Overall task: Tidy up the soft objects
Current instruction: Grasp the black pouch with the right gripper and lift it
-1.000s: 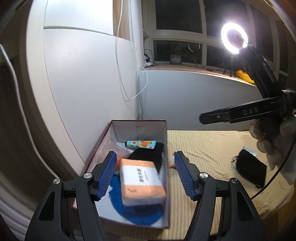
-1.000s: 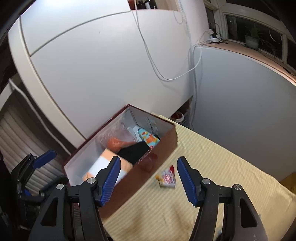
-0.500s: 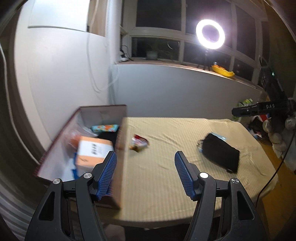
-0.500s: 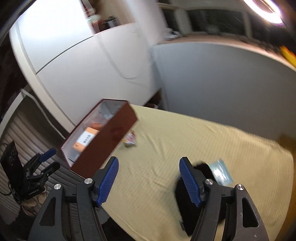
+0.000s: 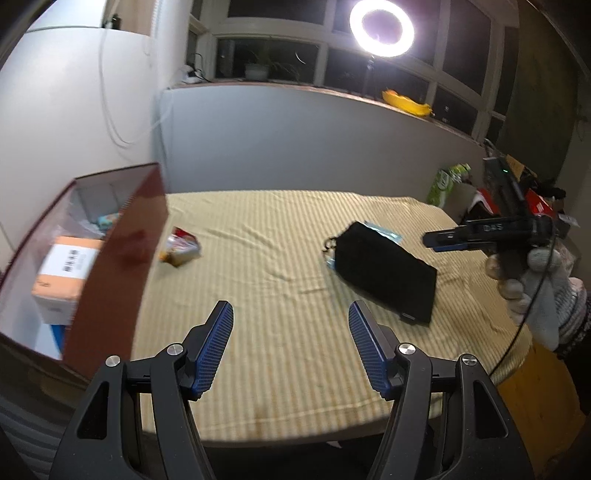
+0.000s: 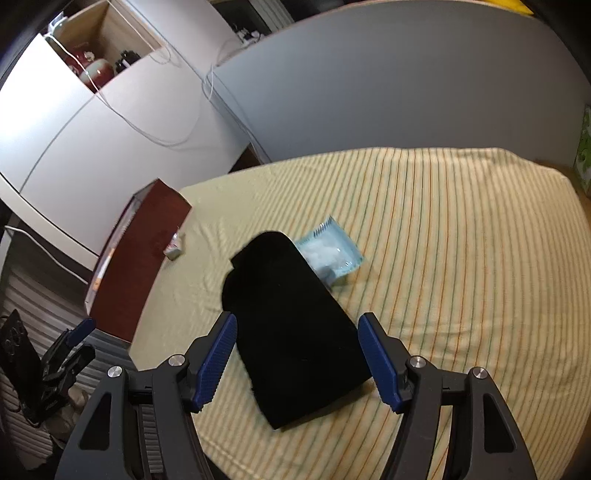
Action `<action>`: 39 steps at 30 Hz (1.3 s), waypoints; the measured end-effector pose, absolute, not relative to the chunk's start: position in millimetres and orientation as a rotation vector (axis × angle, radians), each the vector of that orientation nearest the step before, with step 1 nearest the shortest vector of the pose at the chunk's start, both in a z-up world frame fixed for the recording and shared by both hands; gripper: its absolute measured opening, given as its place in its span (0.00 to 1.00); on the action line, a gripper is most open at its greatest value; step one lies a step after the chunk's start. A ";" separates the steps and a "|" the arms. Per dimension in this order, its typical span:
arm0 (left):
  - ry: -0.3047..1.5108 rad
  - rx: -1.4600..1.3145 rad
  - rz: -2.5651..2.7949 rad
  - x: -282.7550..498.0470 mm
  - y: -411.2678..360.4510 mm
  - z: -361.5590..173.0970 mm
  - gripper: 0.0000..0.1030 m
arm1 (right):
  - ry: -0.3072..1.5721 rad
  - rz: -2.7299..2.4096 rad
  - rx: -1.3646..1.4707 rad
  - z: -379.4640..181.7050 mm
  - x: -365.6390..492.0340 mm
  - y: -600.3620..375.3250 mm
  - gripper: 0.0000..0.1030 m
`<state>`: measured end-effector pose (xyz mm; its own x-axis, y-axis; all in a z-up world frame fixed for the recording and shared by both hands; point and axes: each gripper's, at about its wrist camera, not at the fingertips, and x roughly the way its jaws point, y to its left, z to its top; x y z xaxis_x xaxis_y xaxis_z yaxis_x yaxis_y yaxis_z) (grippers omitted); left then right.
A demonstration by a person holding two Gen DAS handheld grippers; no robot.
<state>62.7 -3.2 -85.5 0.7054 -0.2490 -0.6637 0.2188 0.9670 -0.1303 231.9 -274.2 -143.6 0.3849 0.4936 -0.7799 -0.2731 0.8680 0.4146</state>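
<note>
Black pouch [image 6: 295, 332] lies flat on the striped desk [image 6: 461, 221], under our right tongs [image 6: 295, 360], jaws apart w/ nothing gripped, pads above the cloth. A pale blue packet [image 6: 328, 254] peeks from under its far end. Our left tongs [image 5: 290, 347] also gape empty over bare cloth. Further left, a snack packet [image 5: 181, 246] sits beside the red box [image 5: 122, 266], orange-white pack [image 5: 66, 273] inside.

You face a lit white ring light [image 5: 381, 27] before dark window panes [image 5: 384, 70]. White cables [image 6: 162, 136] hang down the white cabinet doors [image 6: 110, 122], whose open cubby holds red jars [image 6: 92, 68].
</note>
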 end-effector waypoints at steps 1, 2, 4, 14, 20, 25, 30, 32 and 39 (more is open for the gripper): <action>0.749 -0.042 -0.265 63.9 -6.5 -87.3 0.63 | 1.079 0.497 0.227 -147.6 235.3 -272.5 0.63; 0.756 -0.042 -0.269 65.4 -10.1 -89.4 0.63 | 1.084 0.499 0.223 -150.8 237.8 -271.3 0.63; 0.770 -0.042 -0.279 68.3 -16.7 -94.1 0.63 | 1.091 0.502 0.215 -157.1 243.2 -268.7 0.63; 0.833 -0.046 -0.307 80.4 -30.9 -113.5 0.63 | 1.141 0.501 0.238 -184.7 262.2 -273.4 0.54; 0.856 -0.068 -0.317 86.5 -30.9 -121.0 0.63 | 1.151 0.531 0.240 -184.8 260.0 -266.6 0.43; 0.880 -0.071 -0.340 93.4 -36.3 -128.0 0.63 | 1.161 0.560 0.216 -183.9 255.7 -249.7 0.37; 0.896 -0.079 -0.351 97.2 -40.3 -135.9 0.63 | 1.143 0.573 0.195 -177.0 248.2 -241.5 0.36; 0.900 -0.090 -0.352 98.1 -38.7 -137.8 0.63 | 1.131 0.579 0.184 -172.4 244.2 -236.2 0.36; 0.898 -0.132 -0.346 97.5 -24.1 -136.7 0.63 | 1.104 0.668 0.175 -154.5 223.2 -213.5 0.37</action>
